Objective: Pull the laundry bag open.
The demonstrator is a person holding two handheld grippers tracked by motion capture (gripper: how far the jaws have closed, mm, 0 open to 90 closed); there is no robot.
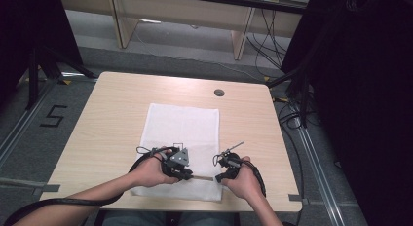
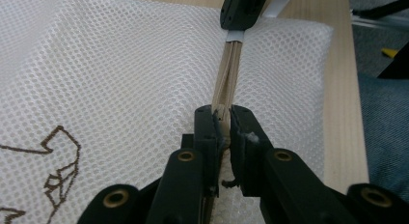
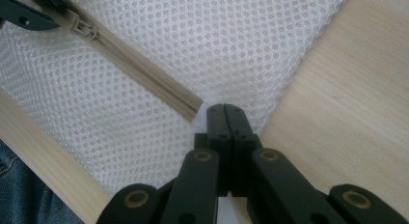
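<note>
A: What is on the table (image 1: 107,114)?

B: A white mesh bag (image 1: 181,133). It lies flat in the middle, close to the near edge. It has a tan zip (image 3: 144,69) along its near end.

A: Is there anything in the bag?

B: I can't tell. It looks flat, and the mesh hides the inside.

A: What is the left claw (image 2: 223,115) doing?

B: It is pinched tight on the zip's pull (image 2: 221,113). In the left gripper view the zip runs straight away from it to the other claw.

A: And the right claw (image 3: 224,109)?

B: Its jaws are pressed together at the end of the zip, on the bag's edge. It seems to hold the mesh there, but the cloth between the jaws is hidden.

A: What does the high view add?

B: Both hands, near each other at the bag's near end, with the zip between the two claws. It shows a dark round hole (image 1: 219,92) at the far side of the table too.

A: And the close views?

B: The left one shows a brown line drawing (image 2: 53,171) on the bag. The right one shows the zip's slider (image 3: 86,28) by the far claw, and a bit of blue jeans (image 3: 24,195) past the table edge.
</note>
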